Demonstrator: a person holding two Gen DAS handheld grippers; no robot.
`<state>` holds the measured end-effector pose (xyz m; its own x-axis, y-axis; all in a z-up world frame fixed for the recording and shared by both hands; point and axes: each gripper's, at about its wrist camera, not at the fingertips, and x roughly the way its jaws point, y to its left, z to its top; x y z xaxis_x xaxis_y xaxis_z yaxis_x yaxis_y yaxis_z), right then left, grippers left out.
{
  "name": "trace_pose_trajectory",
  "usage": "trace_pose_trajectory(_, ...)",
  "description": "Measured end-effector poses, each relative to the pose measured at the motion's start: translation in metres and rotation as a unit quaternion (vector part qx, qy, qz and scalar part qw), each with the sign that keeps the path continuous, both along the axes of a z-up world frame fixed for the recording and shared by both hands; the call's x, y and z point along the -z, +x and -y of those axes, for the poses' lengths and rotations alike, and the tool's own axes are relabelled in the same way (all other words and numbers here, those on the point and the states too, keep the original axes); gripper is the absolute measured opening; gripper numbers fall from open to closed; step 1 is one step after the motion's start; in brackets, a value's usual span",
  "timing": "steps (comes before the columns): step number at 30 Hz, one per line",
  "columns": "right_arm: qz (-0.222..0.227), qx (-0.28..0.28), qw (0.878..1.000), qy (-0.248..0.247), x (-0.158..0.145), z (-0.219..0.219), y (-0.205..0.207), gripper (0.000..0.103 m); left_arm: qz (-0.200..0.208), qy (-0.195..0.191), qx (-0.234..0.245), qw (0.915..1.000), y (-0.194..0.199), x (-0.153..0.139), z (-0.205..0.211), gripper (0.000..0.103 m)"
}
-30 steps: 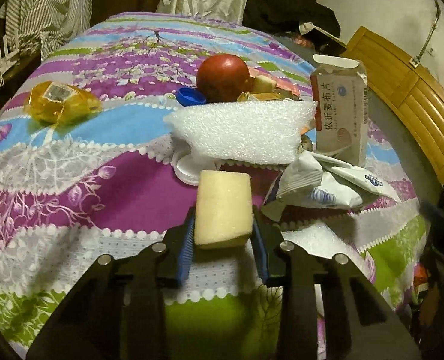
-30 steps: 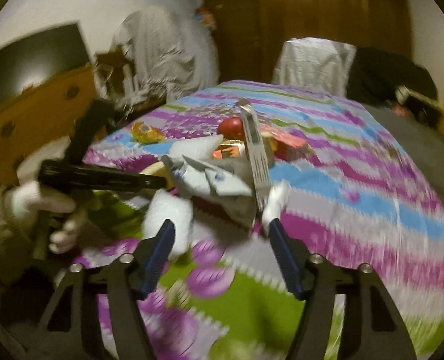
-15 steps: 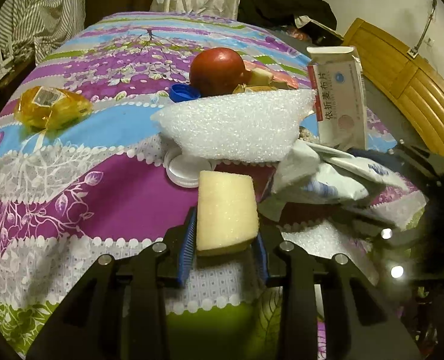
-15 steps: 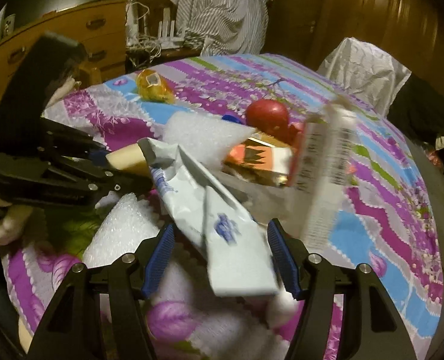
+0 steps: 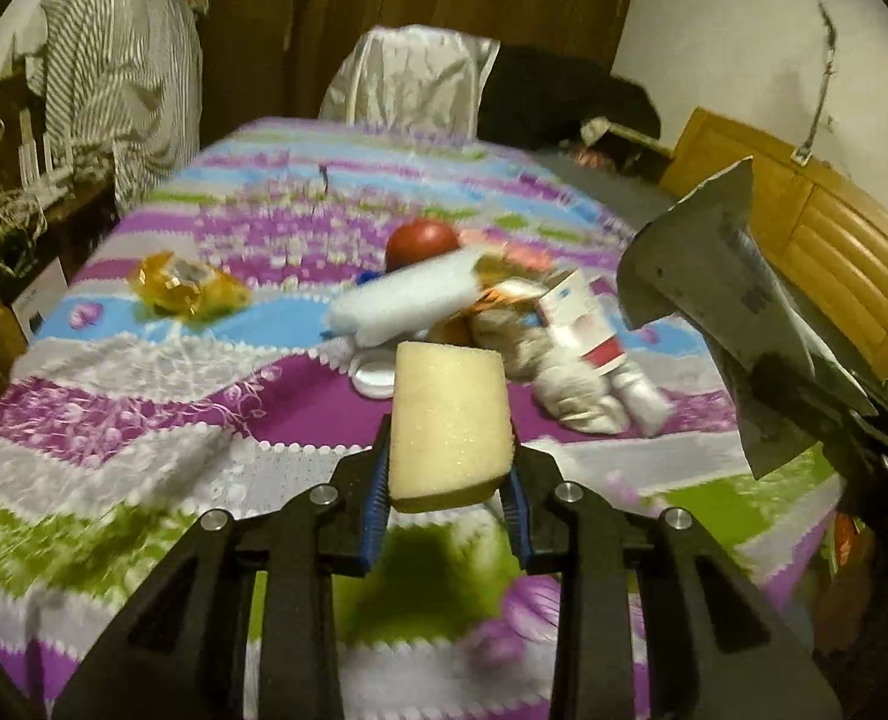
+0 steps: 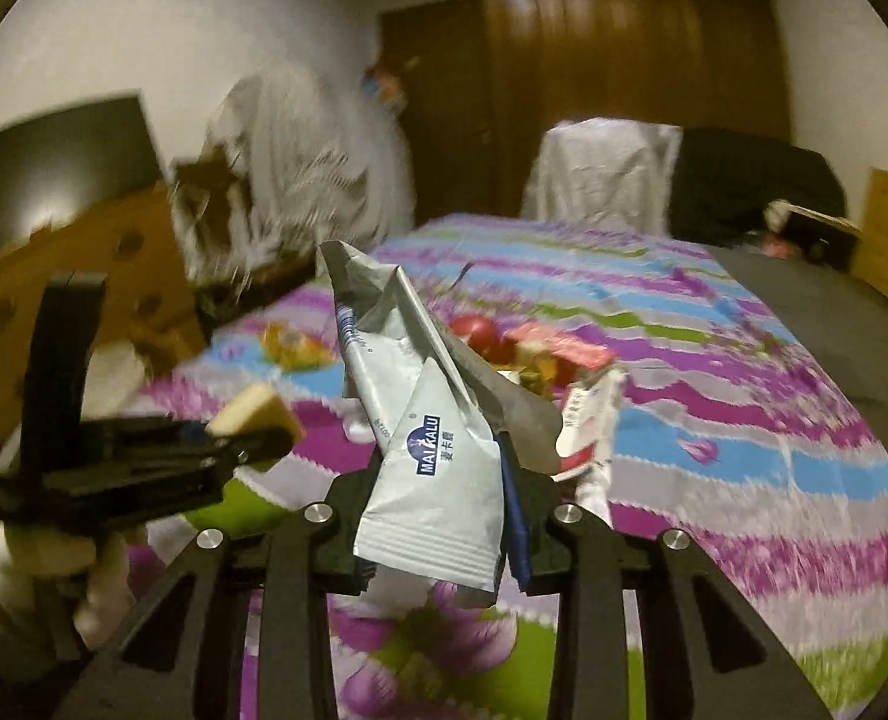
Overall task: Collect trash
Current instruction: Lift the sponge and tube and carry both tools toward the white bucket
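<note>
Lifted wrapper (image 6: 438, 450), long axis upright

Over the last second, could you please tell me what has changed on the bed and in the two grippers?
The right gripper has just been closing and is now clamped on the silver wrapper, lifting it off the pile. The box, upright before, has toppled. The left gripper rose, still clamped on the sponge. The apple, foam sheet and yellow wrapper stayed put.

Trash pile (image 5: 504, 312) blocks the bedspread's (image 5: 144, 420) middle; bare cloth lies open around it
</note>
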<state>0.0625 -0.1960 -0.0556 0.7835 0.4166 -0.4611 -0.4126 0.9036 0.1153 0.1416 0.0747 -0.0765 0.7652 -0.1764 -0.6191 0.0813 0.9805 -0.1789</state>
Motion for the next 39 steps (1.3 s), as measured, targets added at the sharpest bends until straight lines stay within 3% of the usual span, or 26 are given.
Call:
trace_pose_trajectory(7,0.068,0.08,0.994,0.018,-0.037,0.031,-0.058,0.034,0.095,0.024,-0.016,0.995,-0.048,-0.059,0.026,0.03)
trace_pose_trajectory(12,0.093,0.103,0.99,0.016,-0.054,0.038,-0.086,0.034,0.136,0.044,-0.016,0.9896,-0.074,-0.077,0.043,0.03)
trace_pose_trajectory(28,0.101,0.102,0.99,0.011,-0.063,0.043,-0.088,0.034,0.145,0.052,-0.013,0.9879,-0.087,-0.081,0.053,0.03)
trace_pose_trajectory(39,0.108,0.065,0.992,0.006,-0.072,0.015,-0.078,0.035,0.146,0.049,-0.05,0.9867,-0.087,-0.094,0.023,0.03)
